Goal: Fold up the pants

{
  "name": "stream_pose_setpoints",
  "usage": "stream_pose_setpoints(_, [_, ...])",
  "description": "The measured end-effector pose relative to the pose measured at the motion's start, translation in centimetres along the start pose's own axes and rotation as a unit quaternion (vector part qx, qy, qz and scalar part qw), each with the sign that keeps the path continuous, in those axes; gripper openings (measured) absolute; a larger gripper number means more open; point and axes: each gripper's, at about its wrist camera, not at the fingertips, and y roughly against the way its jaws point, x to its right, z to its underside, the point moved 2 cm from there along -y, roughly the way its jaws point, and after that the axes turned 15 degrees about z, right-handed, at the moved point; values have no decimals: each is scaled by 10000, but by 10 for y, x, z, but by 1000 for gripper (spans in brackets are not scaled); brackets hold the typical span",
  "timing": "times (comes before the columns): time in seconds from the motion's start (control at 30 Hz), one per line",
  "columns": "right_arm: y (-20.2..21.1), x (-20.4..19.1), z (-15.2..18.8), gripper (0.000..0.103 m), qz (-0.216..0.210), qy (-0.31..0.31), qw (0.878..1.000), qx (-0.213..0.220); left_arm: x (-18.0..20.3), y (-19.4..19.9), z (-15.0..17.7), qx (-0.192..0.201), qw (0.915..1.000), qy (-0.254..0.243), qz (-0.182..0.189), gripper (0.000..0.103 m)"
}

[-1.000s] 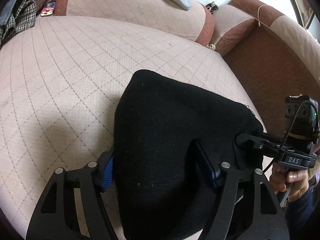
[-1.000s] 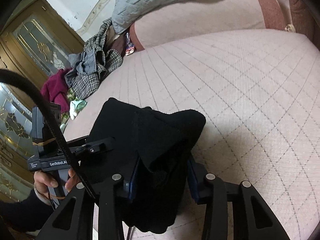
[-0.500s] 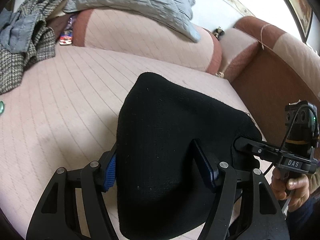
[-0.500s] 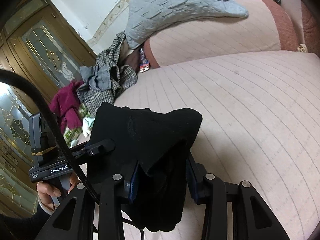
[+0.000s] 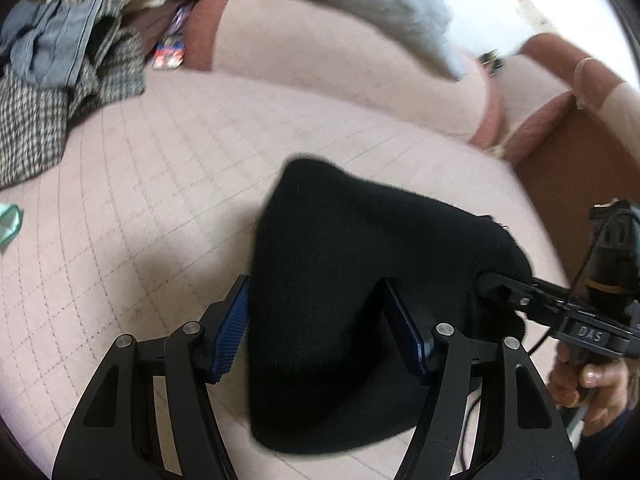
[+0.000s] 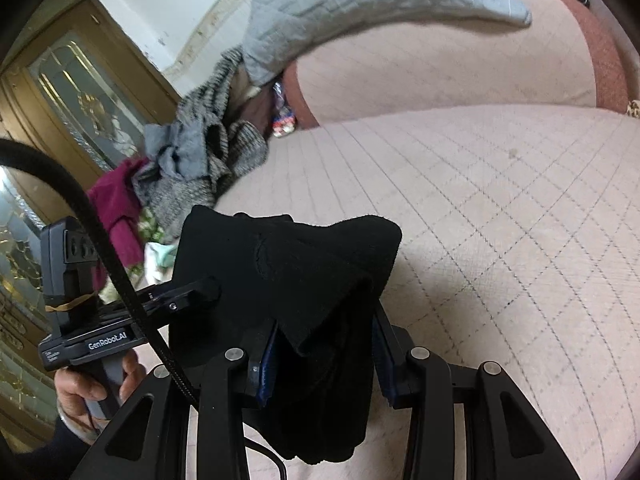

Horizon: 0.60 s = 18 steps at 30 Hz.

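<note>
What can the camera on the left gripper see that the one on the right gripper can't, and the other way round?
Only the left wrist view shows the brown sofa arm and the right gripper biting the cloth from the side.

Only the right wrist view shows the golden glass door, a maroon garment and the left gripper from outside.

Both show the black pants bunched between the fingers, the pink quilted cushion, the grey quilted pillow and the checked clothes pile.

pink quilted sofa [image 5: 160,184] (brown trim), ornate door [image 6: 80,92]
</note>
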Motion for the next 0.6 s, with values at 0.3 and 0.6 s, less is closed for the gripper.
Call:
stream_pose_setpoints(0.3, [-41, 21, 7, 43, 493, -399, 9978, -207, -21, -15, 0, -162, 9991, 372, -126, 71])
stream_pose_setpoints(0.6, [15, -6, 1, 43, 1090, 42, 9927, 514, 7, 10, 6, 255, 9983, -273, -458, 71])
